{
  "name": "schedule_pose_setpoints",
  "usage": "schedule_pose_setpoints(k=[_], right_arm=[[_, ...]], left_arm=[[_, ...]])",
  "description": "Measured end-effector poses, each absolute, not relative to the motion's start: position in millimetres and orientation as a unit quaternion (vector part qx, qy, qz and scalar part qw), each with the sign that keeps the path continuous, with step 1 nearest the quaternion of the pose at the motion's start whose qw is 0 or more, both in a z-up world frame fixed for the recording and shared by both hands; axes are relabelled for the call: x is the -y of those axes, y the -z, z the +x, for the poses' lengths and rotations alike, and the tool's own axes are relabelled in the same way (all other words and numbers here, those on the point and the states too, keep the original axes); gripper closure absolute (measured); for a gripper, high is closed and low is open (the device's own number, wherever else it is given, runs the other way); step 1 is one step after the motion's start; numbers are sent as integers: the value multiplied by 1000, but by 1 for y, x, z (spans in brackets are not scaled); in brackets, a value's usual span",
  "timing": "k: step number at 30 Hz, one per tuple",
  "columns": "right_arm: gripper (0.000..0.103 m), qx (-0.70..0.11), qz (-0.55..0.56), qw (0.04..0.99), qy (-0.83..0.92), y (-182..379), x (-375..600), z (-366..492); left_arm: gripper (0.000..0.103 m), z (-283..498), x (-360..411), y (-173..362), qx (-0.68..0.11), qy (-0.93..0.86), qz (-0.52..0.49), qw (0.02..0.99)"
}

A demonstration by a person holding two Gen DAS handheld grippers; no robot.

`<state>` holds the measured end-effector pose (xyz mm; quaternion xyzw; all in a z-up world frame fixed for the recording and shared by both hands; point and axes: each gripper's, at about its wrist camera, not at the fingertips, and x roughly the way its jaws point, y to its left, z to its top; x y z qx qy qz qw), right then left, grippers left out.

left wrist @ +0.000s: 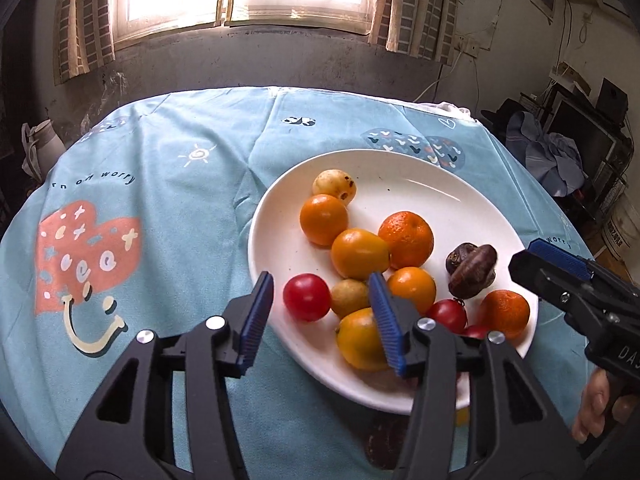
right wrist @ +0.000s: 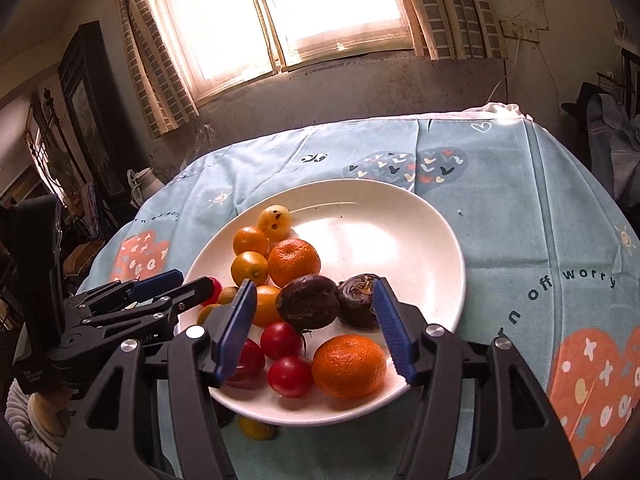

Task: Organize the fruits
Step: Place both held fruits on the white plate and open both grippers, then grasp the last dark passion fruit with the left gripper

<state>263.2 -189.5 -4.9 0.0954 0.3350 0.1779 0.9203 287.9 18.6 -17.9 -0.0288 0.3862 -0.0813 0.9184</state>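
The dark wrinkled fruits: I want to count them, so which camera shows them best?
The right wrist view: two dark wrinkled fruits lie side by side on the white plate, unobstructed, between the fingers of the open right hand-held gripper. The left wrist view shows them farther off, merging into one dark lump.

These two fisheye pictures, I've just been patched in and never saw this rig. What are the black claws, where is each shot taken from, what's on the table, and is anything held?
There is no robot. A person holds a two-finger claw in each hand, each with a camera looking along its blue-padded fingers.

The left camera shows the left gripper from behind, with the right gripper coming in at the side. The right camera shows the right gripper, with the left gripper at the side.

On a blue printed tablecloth sits a white plate holding oranges, red tomatoes, small yellow fruits and two dark wrinkled fruits. One yellow fruit lies off the plate, at its near edge.

Both grippers are open above the plate, holding nothing.
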Motion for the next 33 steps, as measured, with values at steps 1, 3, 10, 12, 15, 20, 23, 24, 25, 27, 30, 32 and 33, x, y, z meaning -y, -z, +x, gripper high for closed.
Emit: schedule_pose_setpoints(k=[1, 3, 10, 12, 15, 20, 23, 24, 25, 27, 30, 32, 33], right_arm=[[42, -329, 102, 921, -181, 0, 192, 258], [42, -324, 101, 921, -191, -10, 195, 245], [41, -310, 112, 925, -187, -13, 211, 189], [41, -314, 122, 923, -186, -5, 218, 179], [41, -328, 123, 919, -180, 7, 223, 171], [41, -326, 124, 919, -184, 8, 223, 170], [41, -329, 118, 919, -184, 9, 222, 170], [41, -331, 117, 918, -183, 9, 221, 171], [41, -333, 116, 918, -181, 10, 221, 171], [41, -336, 115, 918, -179, 11, 221, 172], [41, -336, 115, 917, -179, 12, 222, 172], [41, -337, 115, 917, -178, 12, 222, 172], [41, -337, 116, 917, -179, 12, 222, 173]], left_arm=[[52, 284, -21, 16, -386, 84, -33, 918], [51, 272, -25, 13, -382, 86, -38, 919], [48, 210, -15, 22, -380, 92, 11, 920], [48, 199, -9, 27, -381, 91, 27, 920], [48, 188, -1, 34, -382, 95, 46, 918], [48, 186, 10, 39, -378, 97, 68, 918], [48, 190, 16, 45, -383, 101, 78, 915], [48, 191, 18, 47, -384, 103, 82, 914], [48, 192, 21, 47, -384, 105, 85, 913], [48, 194, 25, 48, -383, 105, 93, 913], [53, 201, 29, 51, -390, 114, 94, 909], [58, 204, 31, 54, -398, 122, 94, 904], [58, 205, 32, 55, -402, 122, 96, 902]])
